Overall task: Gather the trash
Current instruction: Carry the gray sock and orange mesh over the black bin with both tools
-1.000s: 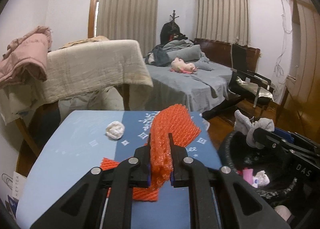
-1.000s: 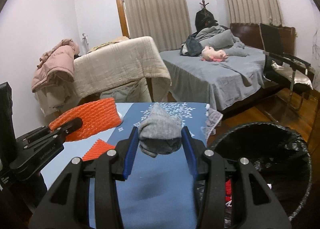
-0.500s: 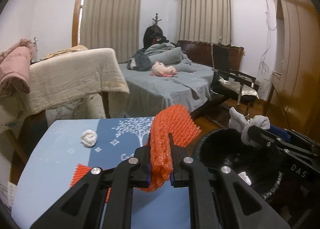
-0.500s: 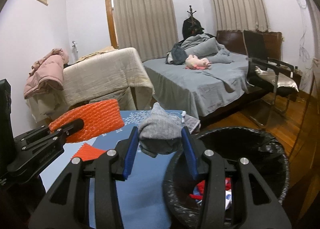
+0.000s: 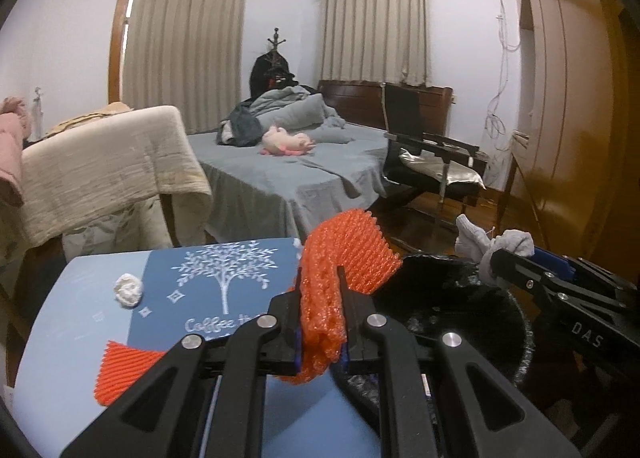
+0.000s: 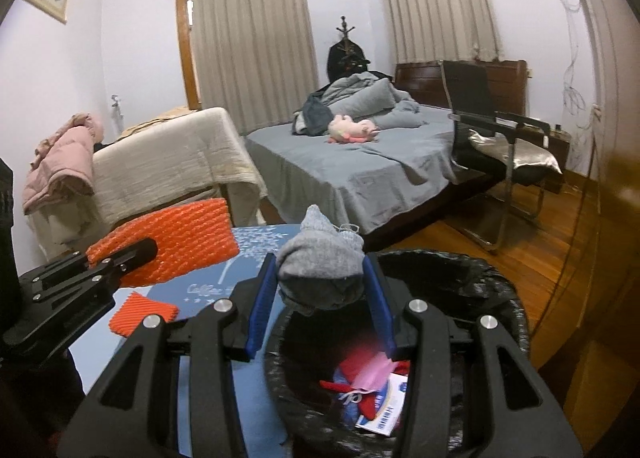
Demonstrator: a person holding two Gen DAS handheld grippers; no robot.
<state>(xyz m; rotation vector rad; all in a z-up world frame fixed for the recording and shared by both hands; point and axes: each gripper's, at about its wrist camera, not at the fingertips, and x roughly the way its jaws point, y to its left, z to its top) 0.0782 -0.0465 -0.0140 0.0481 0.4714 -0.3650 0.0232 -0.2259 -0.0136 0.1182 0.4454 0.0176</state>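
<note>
My left gripper (image 5: 320,290) is shut on an orange foam net (image 5: 340,258) and holds it above the table's right edge, beside the black-lined trash bin (image 5: 508,322). My right gripper (image 6: 320,274) is shut on a grey sock (image 6: 320,258) and holds it over the bin's (image 6: 492,298) near rim. The bin holds red, pink and white wrappers (image 6: 372,386). A second orange net piece (image 5: 124,370) and a white crumpled ball (image 5: 129,289) lie on the blue table (image 5: 72,338). The left gripper with its net (image 6: 168,242) also shows in the right wrist view.
A bed (image 6: 360,170) with grey covers and a pink plush toy stands behind the table. A cloth-draped chair (image 5: 100,170) is at the back left. A black chair (image 6: 500,146) stands on the wooden floor at the right. A wooden wardrobe (image 5: 568,98) fills the far right.
Both grippers have moved right with their loads, from over the table towards the bin. The sock now hangs over the bin's opening, and the bin's contents have come into view.
</note>
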